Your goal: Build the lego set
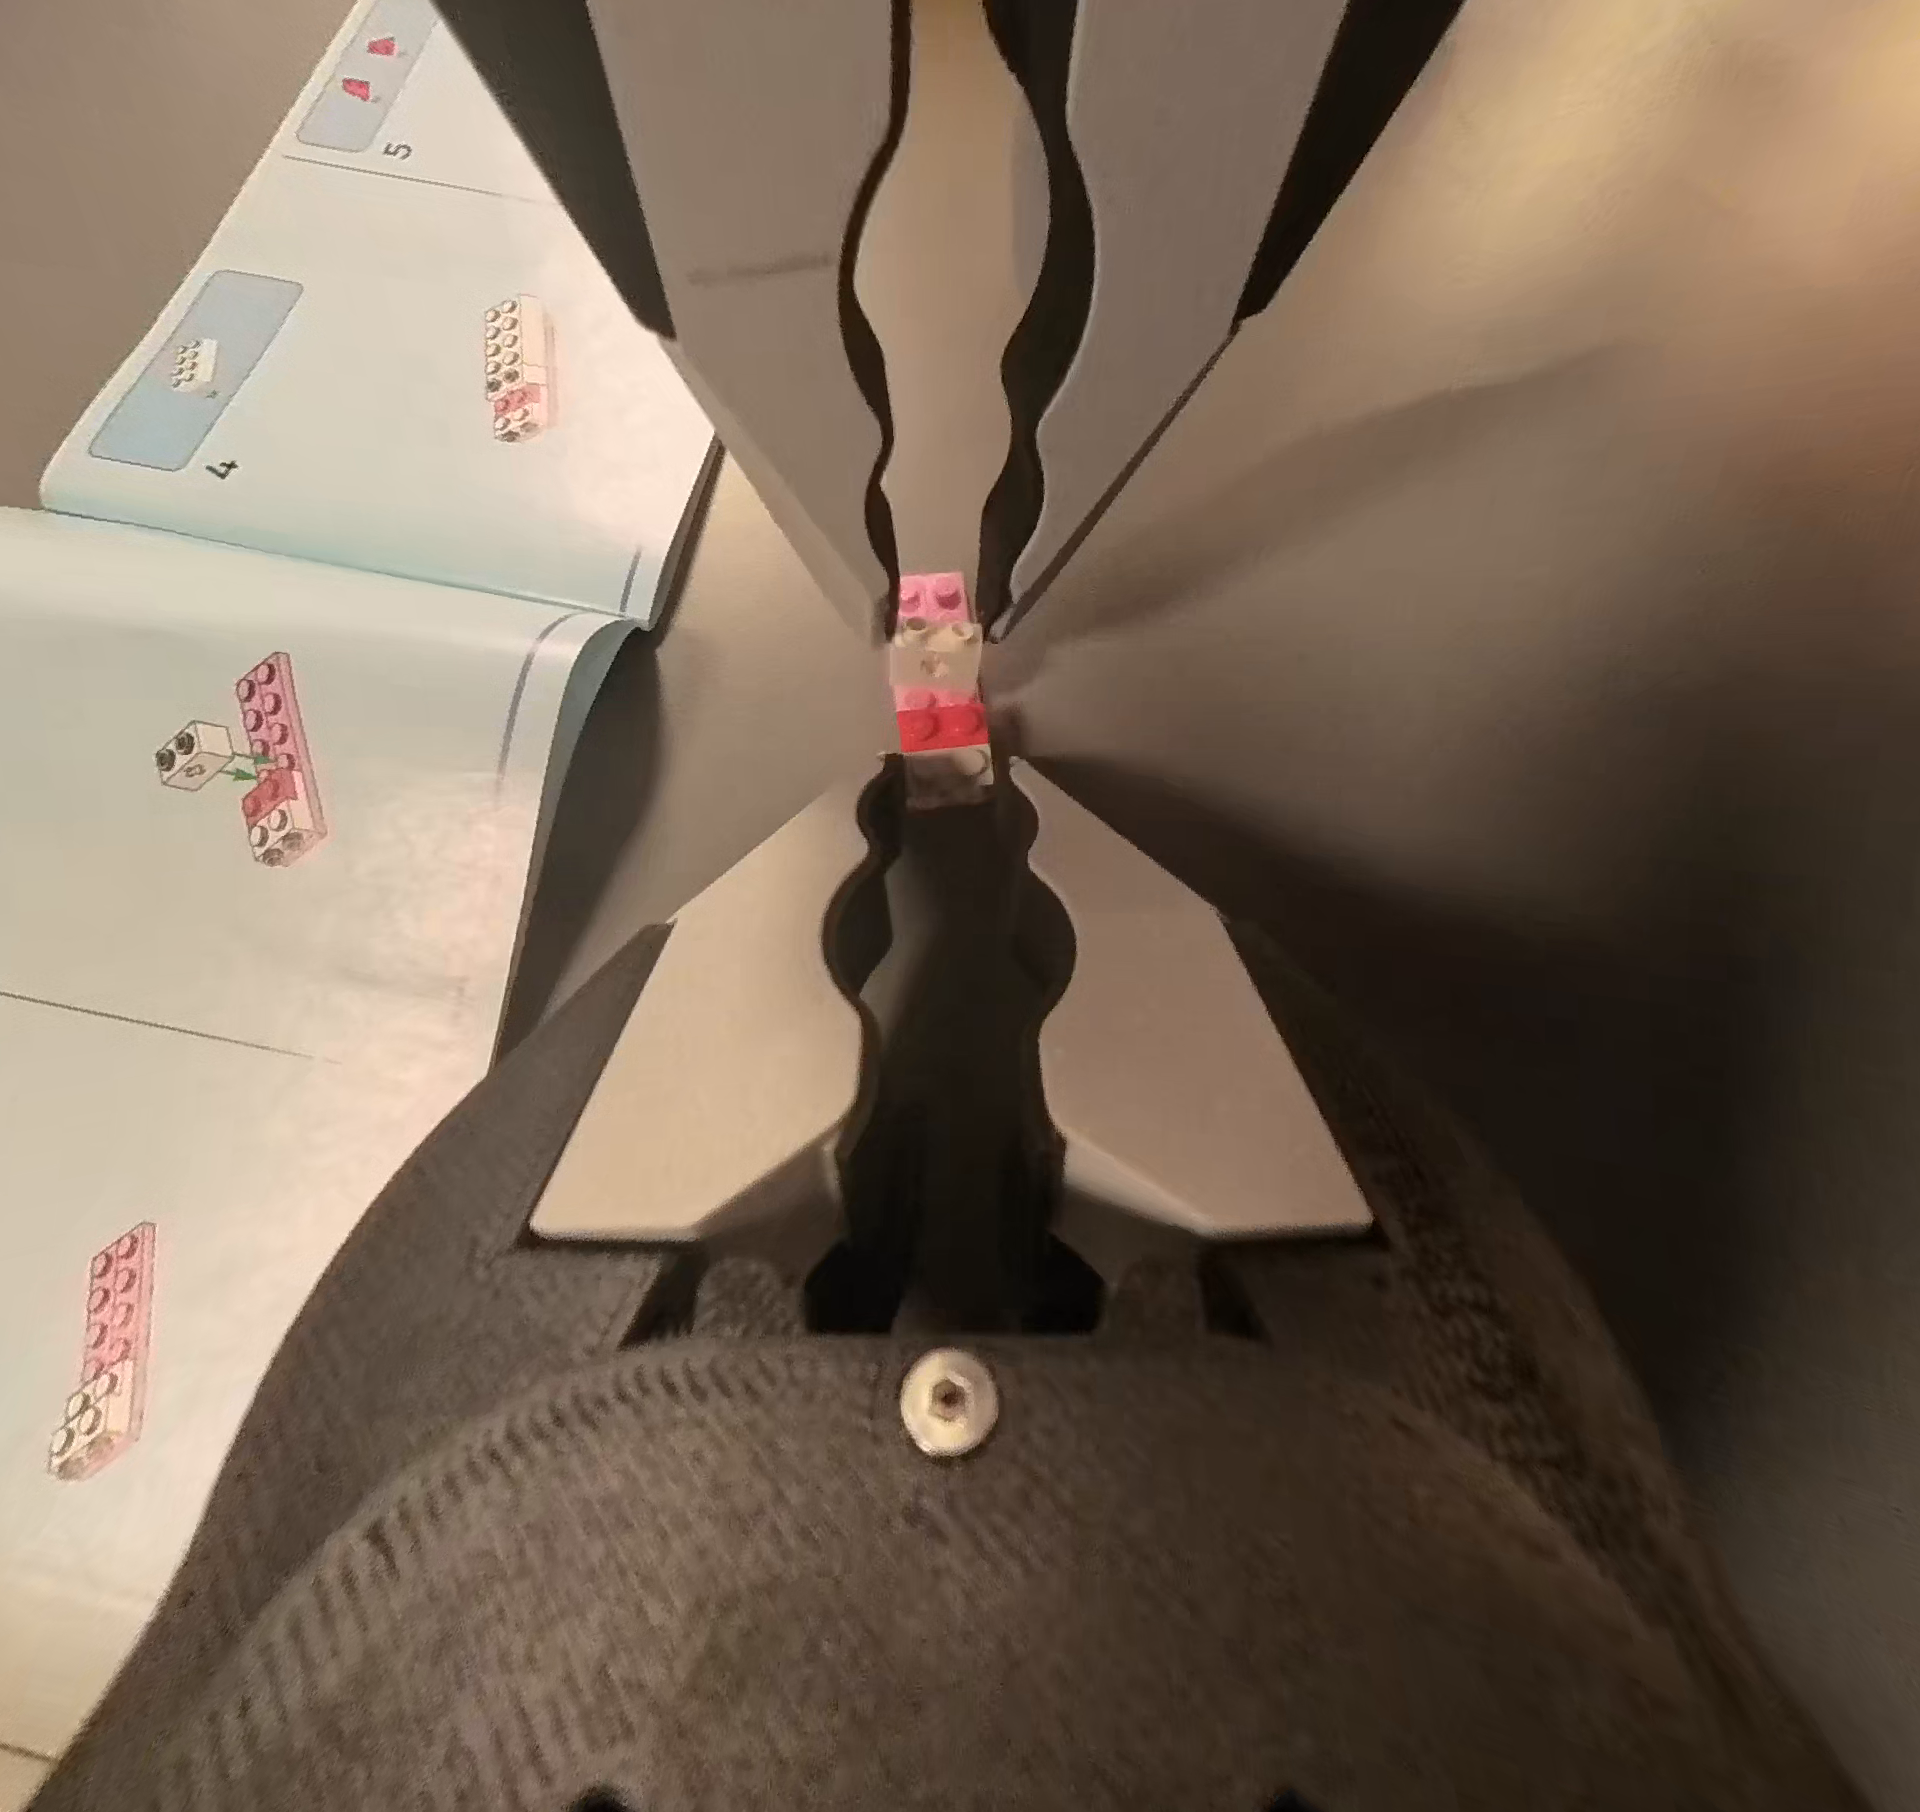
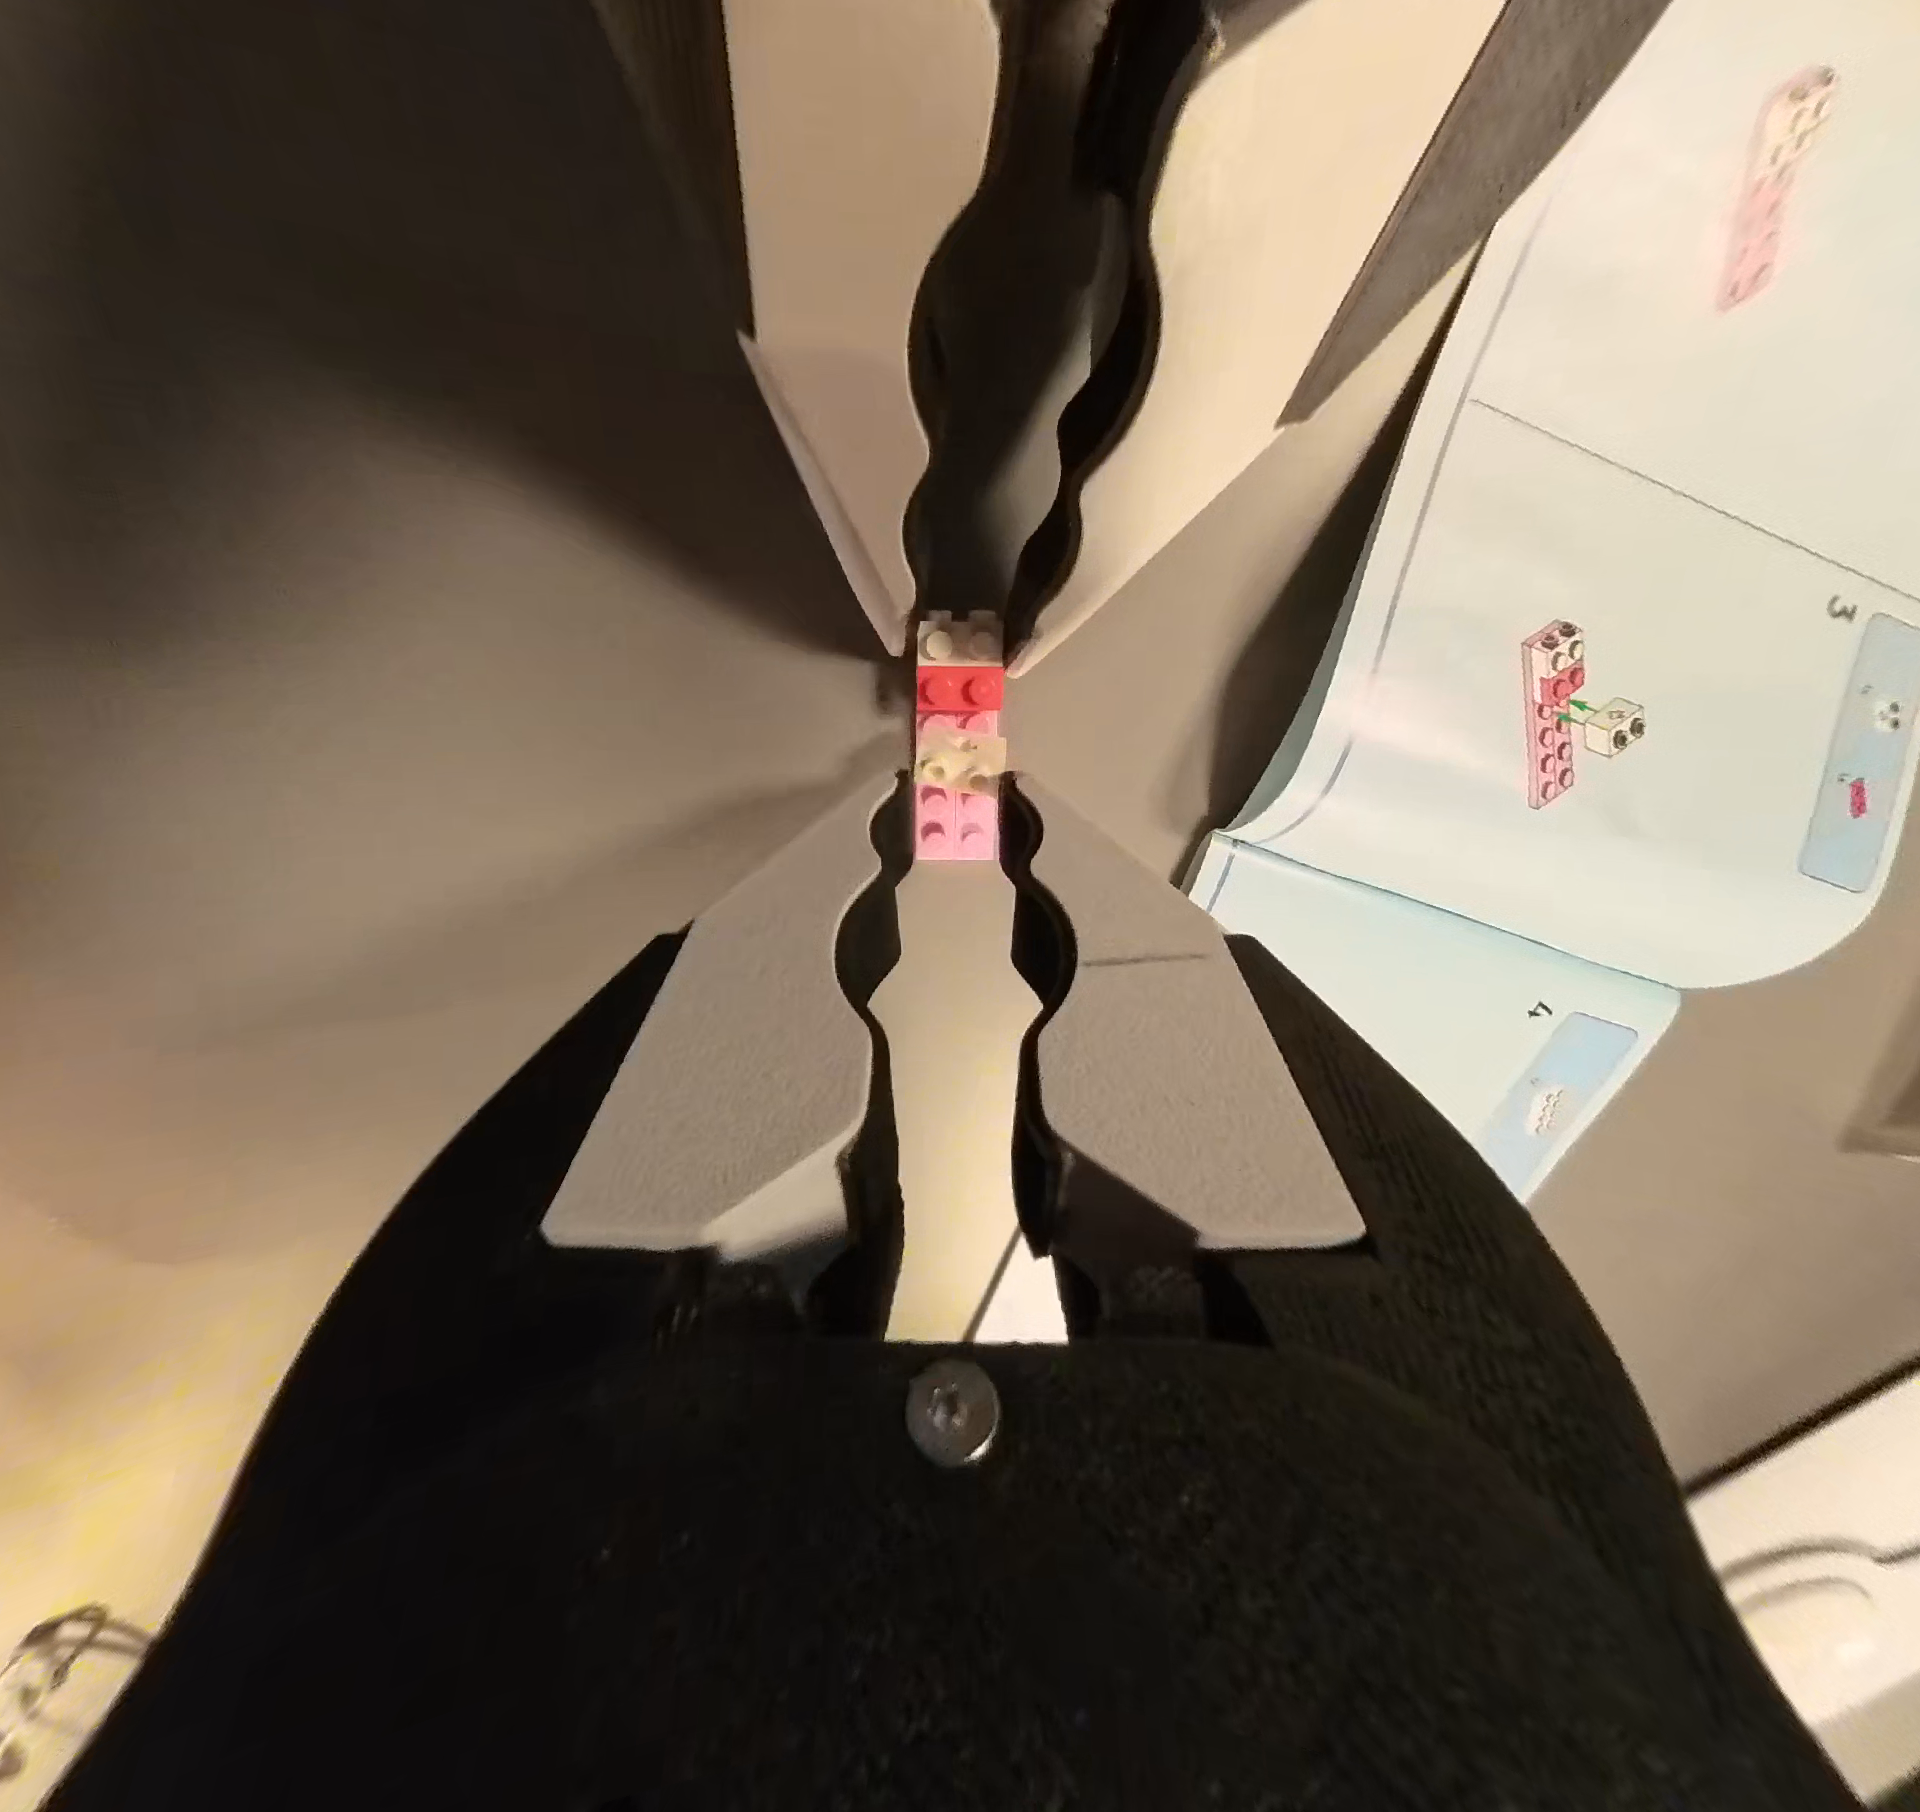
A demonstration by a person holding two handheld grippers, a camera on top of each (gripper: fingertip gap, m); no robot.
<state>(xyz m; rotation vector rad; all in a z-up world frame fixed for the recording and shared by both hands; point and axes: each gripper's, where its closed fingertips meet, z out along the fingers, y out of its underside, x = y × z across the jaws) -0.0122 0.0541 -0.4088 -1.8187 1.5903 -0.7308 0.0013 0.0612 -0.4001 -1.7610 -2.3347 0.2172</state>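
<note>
Both tongs, left gripper and right gripper, pinch opposite ends of one pink plate between them (white and red bricks already on top), so level, even squeezing seems wisest

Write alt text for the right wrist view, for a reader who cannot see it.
A small stack of pink, red and white toy bricks is clamped end to end between two facing grey two-finger grippers, the right gripper from below and the left gripper from above. An open pale-blue building-instruction booklet lies on the table to the right.
</note>
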